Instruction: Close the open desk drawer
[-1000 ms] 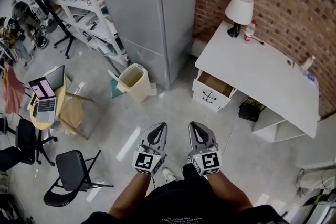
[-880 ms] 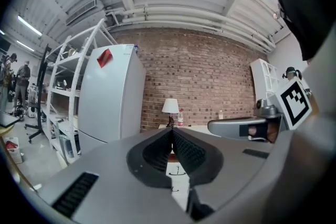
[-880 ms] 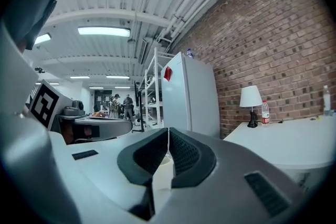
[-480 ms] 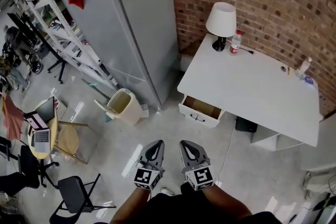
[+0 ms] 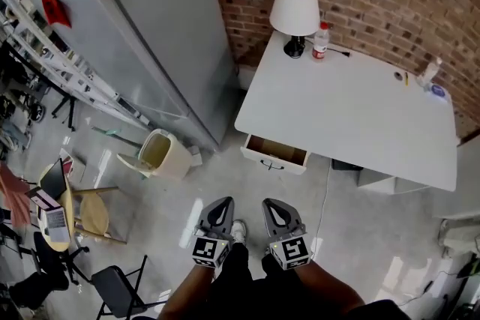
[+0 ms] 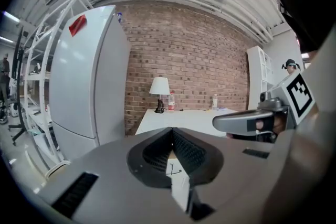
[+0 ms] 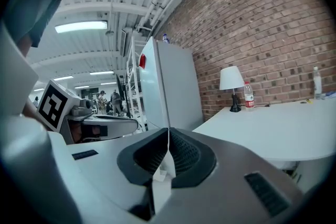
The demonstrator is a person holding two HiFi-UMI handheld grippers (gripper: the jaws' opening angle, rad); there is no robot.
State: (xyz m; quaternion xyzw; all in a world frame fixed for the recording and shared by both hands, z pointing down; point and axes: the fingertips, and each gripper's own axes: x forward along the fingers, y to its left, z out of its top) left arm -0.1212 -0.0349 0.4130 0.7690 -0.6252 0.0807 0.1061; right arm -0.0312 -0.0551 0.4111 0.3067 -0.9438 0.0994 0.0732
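Note:
The white desk (image 5: 352, 109) stands against the brick wall, and its small drawer (image 5: 275, 153) is pulled out at the front left corner, showing a brown inside. Both grippers hang side by side in the air well short of it, over the floor. My left gripper (image 5: 223, 201) is shut with nothing in it, and so is my right gripper (image 5: 271, 203). In the left gripper view the jaws (image 6: 171, 131) meet at the tips, and the drawer front (image 6: 175, 171) with its dark handle shows behind them. In the right gripper view the gripper (image 7: 168, 134) is closed, with the desk (image 7: 283, 128) to the right.
A tall grey fridge (image 5: 142, 34) stands left of the desk, with a beige bin (image 5: 157, 154) at its foot. A lamp (image 5: 294, 7) and a bottle (image 5: 321, 40) sit at the desk's back. A cable (image 5: 324, 191) trails on the floor beside the drawer. Chairs and shelving lie far left.
The desk and open drawer have come closer and more central in the head view as I walked toward them. Both grippers went forward and slightly lower, staying shut and side by side.

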